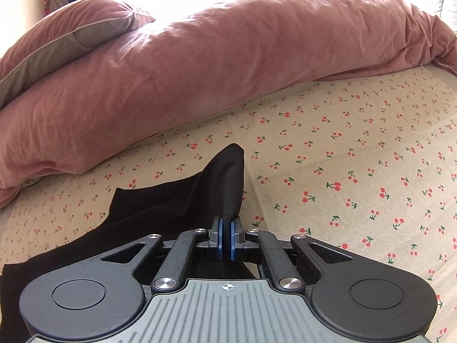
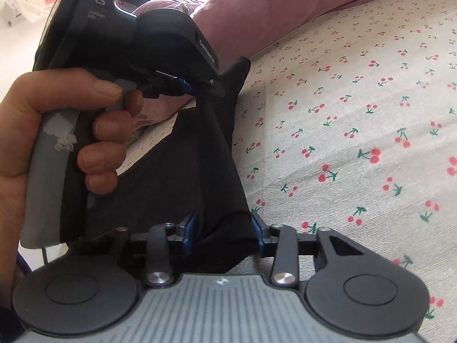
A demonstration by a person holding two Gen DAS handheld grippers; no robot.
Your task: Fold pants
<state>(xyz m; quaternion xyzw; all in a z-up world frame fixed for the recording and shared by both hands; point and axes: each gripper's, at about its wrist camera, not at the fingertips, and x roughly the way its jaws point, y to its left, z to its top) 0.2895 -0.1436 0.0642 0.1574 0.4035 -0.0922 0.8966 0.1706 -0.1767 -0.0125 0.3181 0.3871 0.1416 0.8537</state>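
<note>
Between my left gripper's (image 1: 227,238) pinched blue pads sits the black pants' (image 1: 182,200) ribbed edge, lifted off the cherry-print sheet (image 1: 342,157). My right gripper (image 2: 224,233) stands parted around loose cloth, pad contact unclear; my left hand (image 2: 42,131) hides the pants beyond.

Left gripper (image 1: 227,235) pinches a ribbed edge of black pants (image 1: 182,200) (lifted off the cherry-print sheet (image 1: 342,148)), pink duvet (image 1: 200,65) behind.
</note>
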